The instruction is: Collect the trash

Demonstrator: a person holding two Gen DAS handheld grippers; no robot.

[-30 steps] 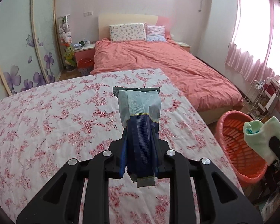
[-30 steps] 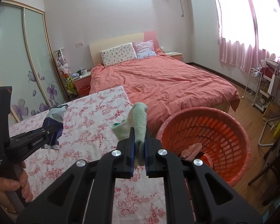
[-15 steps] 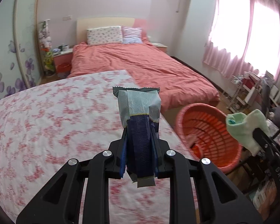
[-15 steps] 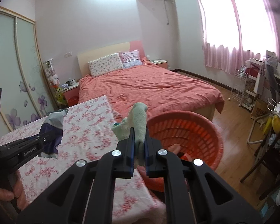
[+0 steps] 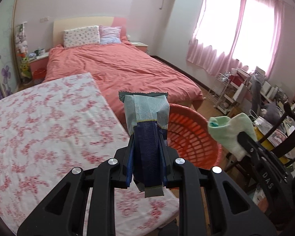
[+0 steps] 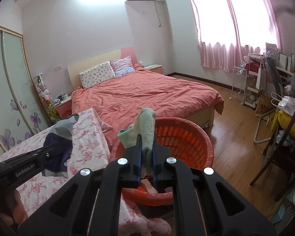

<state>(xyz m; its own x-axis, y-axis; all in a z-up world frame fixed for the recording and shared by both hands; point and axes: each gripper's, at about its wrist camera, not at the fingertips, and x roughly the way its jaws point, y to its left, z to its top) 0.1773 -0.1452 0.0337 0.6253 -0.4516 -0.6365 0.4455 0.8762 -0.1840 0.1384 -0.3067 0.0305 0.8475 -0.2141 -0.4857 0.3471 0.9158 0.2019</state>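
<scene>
1. My left gripper point(image 5: 147, 157) has its jaws clamped on a crinkled foil snack wrapper point(image 5: 146, 125), navy with a pale green top, held upright above the floral-cloth counter point(image 5: 49, 122) edge.
2. My right gripper point(image 6: 147, 157) has its jaws pinched tight on a soft, nubby pale green cloth wad point(image 6: 146, 129).
3. That wad hangs over the round orange plastic lattice basket point(image 6: 186, 135), just beside the counter.
</scene>
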